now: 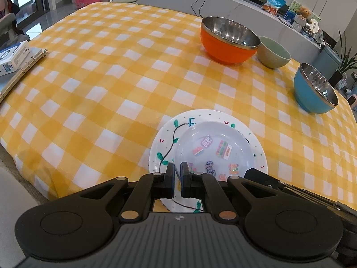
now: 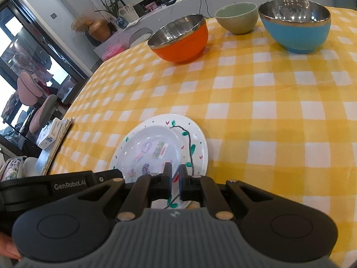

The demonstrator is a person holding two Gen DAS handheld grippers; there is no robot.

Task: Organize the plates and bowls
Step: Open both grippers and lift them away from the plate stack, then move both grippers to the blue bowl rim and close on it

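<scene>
Left wrist view has the left gripper (image 1: 177,169) down at the near edge of the plates, fingers pinched close on the small plate's (image 1: 215,149) rim — that rim runs right through the narrow gap between the pads, so it looks clamped on it. The small plate, the one with stickers, sits on top of the big plate (image 1: 165,143) with the painted vine, shifted toward the right of it. Both lie on the yellow checked cloth (image 1: 100,78) directly ahead of the fingers.

From the right wrist, the right gripper (image 2: 175,173) is at the near rim too, fingers nearly together over the edge of the stack; can't tell for sure whether it's gripping either plate or just hovering there. The left gripper's body pokes in at the lower left.

Far ahead of both grippers — orange bowl (image 2: 179,39), green bowl (image 2: 237,17) and blue bowl (image 2: 295,25) in a loose row, all upright. Orange and green nearly touch in the left view; blue stands apart.

A binder (image 1: 21,71) with a white box (image 1: 12,57) on it sits off to the left.
</scene>
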